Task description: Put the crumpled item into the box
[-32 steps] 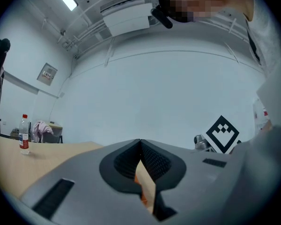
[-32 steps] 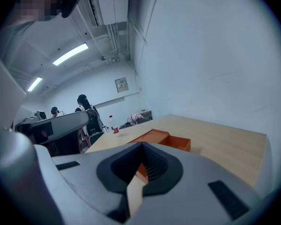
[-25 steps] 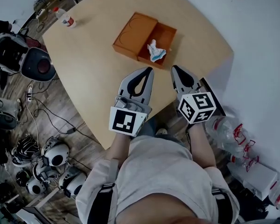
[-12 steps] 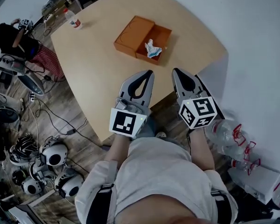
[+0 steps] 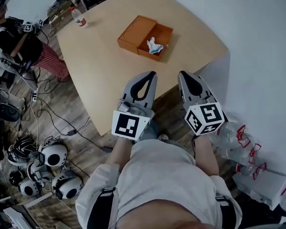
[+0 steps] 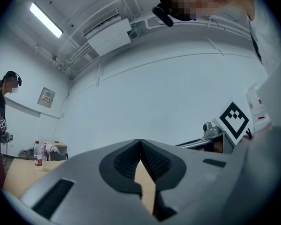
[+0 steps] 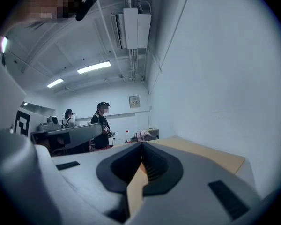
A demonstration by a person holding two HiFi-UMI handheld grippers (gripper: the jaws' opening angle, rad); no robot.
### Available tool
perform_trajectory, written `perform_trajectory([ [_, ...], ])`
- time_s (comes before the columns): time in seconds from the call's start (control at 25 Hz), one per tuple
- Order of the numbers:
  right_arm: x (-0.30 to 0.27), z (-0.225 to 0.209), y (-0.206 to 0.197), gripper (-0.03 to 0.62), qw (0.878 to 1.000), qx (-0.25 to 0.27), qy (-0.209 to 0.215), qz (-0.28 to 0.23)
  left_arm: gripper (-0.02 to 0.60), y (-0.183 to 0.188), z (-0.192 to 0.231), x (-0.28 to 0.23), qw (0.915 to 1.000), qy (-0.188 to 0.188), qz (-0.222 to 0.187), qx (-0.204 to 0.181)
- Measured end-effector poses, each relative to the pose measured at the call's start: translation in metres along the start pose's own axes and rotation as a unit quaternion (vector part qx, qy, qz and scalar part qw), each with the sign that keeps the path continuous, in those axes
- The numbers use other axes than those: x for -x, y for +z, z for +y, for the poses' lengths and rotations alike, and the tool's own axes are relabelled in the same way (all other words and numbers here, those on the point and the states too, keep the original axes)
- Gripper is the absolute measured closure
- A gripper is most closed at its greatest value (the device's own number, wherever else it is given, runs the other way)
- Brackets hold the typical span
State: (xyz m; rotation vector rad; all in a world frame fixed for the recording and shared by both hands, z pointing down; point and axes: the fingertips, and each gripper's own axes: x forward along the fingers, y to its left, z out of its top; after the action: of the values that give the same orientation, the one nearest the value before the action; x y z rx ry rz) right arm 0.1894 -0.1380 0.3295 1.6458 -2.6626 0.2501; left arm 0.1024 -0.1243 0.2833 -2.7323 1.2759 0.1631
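This is a robotics or data-recording lab, not a home. The white walls (image 5: 267, 42) are bare. Loose cables (image 5: 52, 113) are strewn over the wood-look floor (image 5: 81, 142), where a cluster of helmet-like head rigs (image 5: 55, 154) lies (round, white and black). Overhead are strip lights (image 7: 93, 68) and a ceiling air-conditioning unit (image 7: 133, 27). A standing person (image 7: 102, 125) and a second person (image 7: 68, 118) beyond the plain pale counter (image 5: 109, 56) wear head-mounted gear. The left gripper (image 5: 152, 73) and right gripper (image 5: 182, 74) each carry a cube of square tracking markers.
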Motion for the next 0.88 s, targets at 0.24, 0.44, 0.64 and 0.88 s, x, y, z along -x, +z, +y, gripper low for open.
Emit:
perform_trajectory([
  [0.24, 0.026, 0.003, 0.003, 0.583, 1.000, 0.001, 0.004, -0.013, 0.568, 0.006, -0.018, 0.010, 0.9999, 0.008, -0.001, -0.010],
  [0.44, 0.043, 0.005, 0.006, 0.583, 1.000, 0.000, 0.006, -0.025, 0.568, 0.010, -0.031, 0.016, 0.9998, 0.011, -0.003, -0.015],
  [0.64, 0.056, 0.007, 0.007, 0.583, 0.999, 0.001, 0.011, -0.034, 0.568, 0.010, -0.042, 0.018, 0.9998, 0.011, 0.000, -0.016],
  [0.88, 0.065, 0.009, 0.009, 0.583, 0.999, 0.000, 0.022, -0.041, 0.568, 0.012, -0.050, 0.018, 0.9998, 0.012, 0.002, -0.018],
])
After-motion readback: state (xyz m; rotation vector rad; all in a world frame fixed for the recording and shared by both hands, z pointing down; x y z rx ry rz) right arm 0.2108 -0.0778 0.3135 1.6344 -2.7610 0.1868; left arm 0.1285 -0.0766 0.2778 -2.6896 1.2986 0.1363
